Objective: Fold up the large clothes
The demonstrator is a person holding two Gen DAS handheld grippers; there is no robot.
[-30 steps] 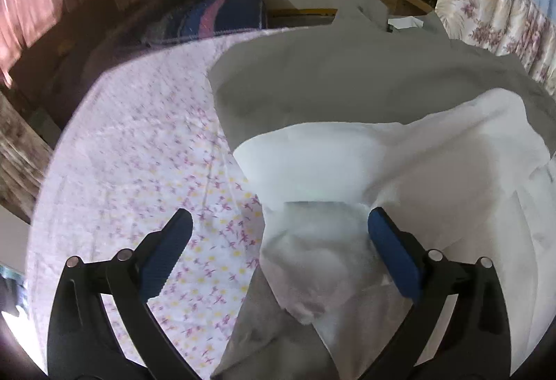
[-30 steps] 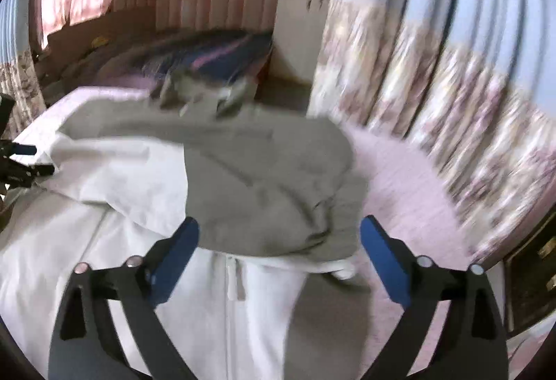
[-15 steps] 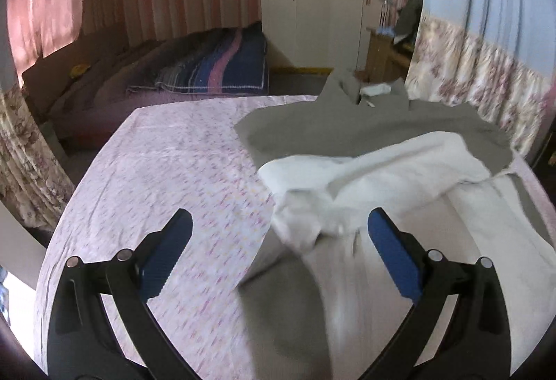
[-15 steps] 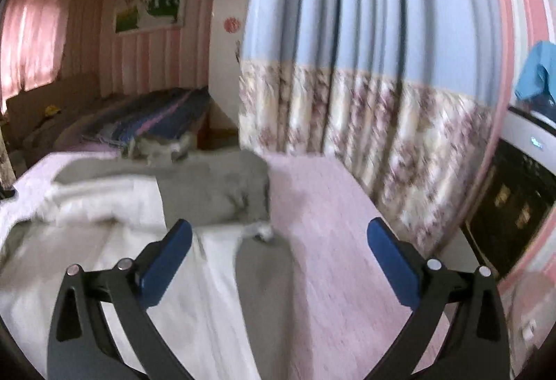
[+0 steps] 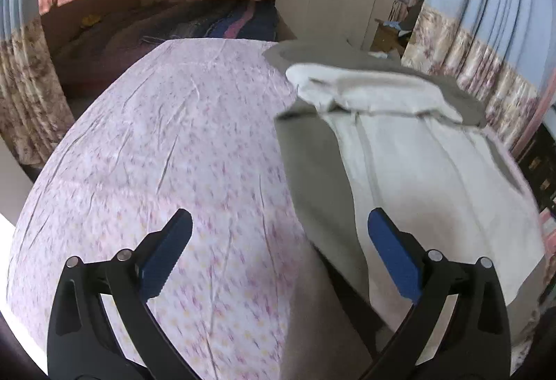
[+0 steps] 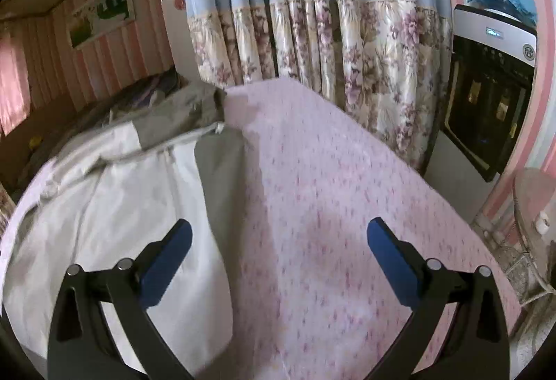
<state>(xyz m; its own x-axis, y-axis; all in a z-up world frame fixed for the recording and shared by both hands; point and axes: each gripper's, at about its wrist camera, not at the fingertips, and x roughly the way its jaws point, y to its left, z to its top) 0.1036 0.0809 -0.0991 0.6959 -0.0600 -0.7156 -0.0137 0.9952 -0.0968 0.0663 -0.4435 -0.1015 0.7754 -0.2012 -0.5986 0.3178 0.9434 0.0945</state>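
Only my right view showed the oven (image 6: 486,95); both grippers (image 5: 278,258) (image 6: 278,258) spread empty, jacket (image 5: 417,164) (image 6: 114,206) lay ahead.

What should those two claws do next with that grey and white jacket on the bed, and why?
Probably bring both down to the near hem of the jacket. The left gripper and right gripper are open and hold nothing, and its sleeves look folded across the top, so the lower half seems next.

Both wrist cams above bed (image 5: 180,150), sharing jacket (image 6: 114,213).
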